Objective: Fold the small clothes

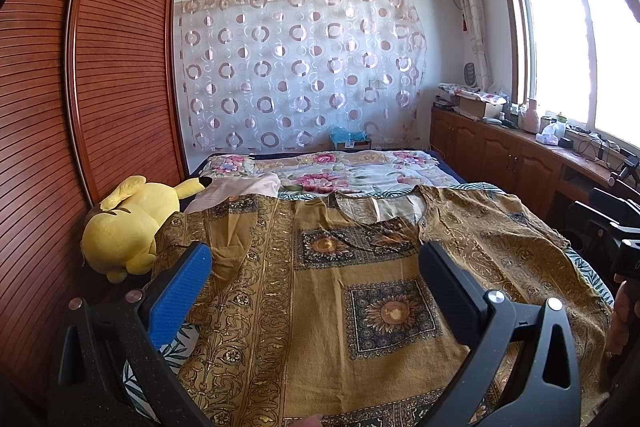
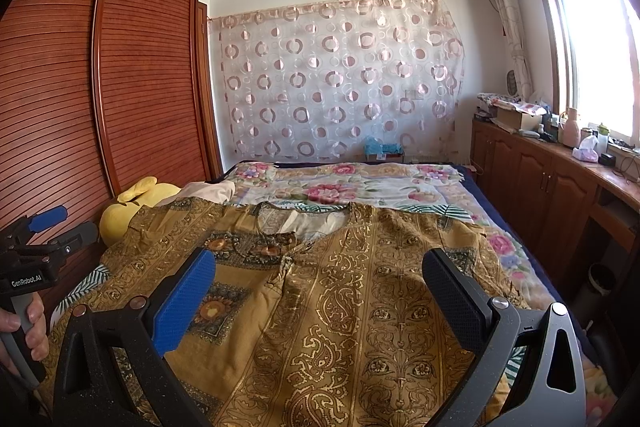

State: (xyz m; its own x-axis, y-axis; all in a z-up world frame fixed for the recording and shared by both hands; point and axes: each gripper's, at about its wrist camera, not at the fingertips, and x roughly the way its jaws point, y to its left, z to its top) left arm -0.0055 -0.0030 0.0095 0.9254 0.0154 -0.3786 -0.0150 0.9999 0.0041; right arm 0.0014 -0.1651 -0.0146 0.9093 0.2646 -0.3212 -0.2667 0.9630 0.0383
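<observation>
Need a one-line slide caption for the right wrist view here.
Right gripper open above a mustard patterned top spread flat on the floral bed, left gripper at frame edge.

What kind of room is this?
Most likely a bedroom in a home: a bed with a flowered cover, a tall wooden wardrobe, and a yellow plush toy beside it.

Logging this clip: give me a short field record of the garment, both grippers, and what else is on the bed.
garment: mustard patterned top, spread flat on the bed, neckline away from the cameras
fold state: not yet folded
left gripper: jaws open, above the top, holding nothing
right gripper: jaws open, above the top, holding nothing
bed cover: floral sheet
other on bed: yellow plush toy at left edge, pale pink cloth beside it
</observation>
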